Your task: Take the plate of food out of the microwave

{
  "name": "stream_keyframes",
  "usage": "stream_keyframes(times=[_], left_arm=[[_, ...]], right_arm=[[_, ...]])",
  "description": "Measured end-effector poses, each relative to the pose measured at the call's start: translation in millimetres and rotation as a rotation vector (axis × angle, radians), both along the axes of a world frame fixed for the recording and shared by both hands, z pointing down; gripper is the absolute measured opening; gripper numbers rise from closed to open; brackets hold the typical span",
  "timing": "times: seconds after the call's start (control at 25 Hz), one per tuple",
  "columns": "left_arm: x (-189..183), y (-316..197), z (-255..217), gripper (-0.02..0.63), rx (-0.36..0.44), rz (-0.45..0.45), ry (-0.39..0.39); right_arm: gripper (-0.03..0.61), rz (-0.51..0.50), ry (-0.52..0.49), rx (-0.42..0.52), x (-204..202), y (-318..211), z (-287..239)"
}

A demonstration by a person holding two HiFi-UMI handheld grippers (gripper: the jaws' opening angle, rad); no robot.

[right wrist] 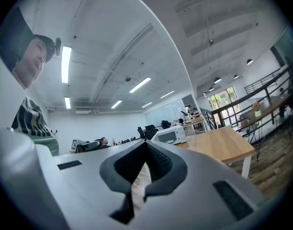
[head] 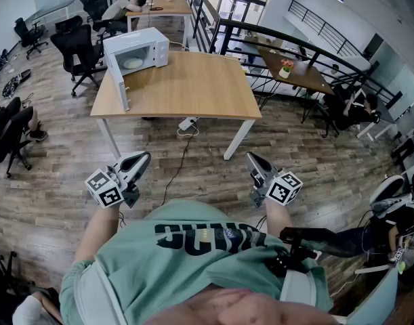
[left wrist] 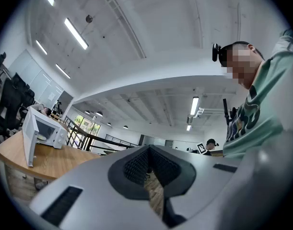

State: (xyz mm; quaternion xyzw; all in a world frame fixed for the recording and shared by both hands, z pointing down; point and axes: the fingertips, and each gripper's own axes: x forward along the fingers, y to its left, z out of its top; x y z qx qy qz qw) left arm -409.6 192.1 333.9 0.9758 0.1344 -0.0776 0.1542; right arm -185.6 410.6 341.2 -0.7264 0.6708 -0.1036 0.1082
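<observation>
A white microwave [head: 139, 49] stands at the far left corner of the wooden table [head: 193, 90], its door [head: 118, 80] swung open toward me. Inside it lies a white plate [head: 133, 63]; I cannot make out the food on it. Both grippers hang close to my body, well short of the table. My left gripper [head: 144, 156] is shut and holds nothing, and so is my right gripper [head: 249, 158]. The left gripper view shows the microwave [left wrist: 46, 131] far off beyond the shut jaws. In the right gripper view the microwave [right wrist: 169, 134] is small and distant.
Black office chairs [head: 74, 49] stand left of the table. A black railing [head: 281, 42] runs behind it, with a second table and a flower pot [head: 286, 68] beyond. A cable and socket strip [head: 188, 124] lie under the table. A person [head: 129, 4] slumps over a far desk.
</observation>
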Motion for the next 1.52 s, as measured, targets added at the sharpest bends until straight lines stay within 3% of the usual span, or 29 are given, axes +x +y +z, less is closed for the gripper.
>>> stream_keyframes(times=[0.48, 1.0, 1.2, 1.52], left_arm=[[31.8, 6.2, 4.8, 0.002, 0.003, 0.041, -0.011], [71.8, 41.0, -1.7, 0.002, 0.025, 0.1, -0.002], [76.7, 54.3, 0.6, 0.002, 0.017, 0.09, -0.008], [91.3, 81.6, 9.9, 0.002, 0.007, 0.064, -0.041]], right_arm=[[0.005, 0.008, 0.017, 0.011, 19.1, 8.9, 2.8], [0.005, 0.063, 0.003, 0.033, 47.6, 52.0, -1.1], [0.005, 0.043, -0.01, 0.055, 51.3, 63.6, -3.3], [0.005, -0.029, 0.008, 0.004, 52.0, 77.7, 9.0]])
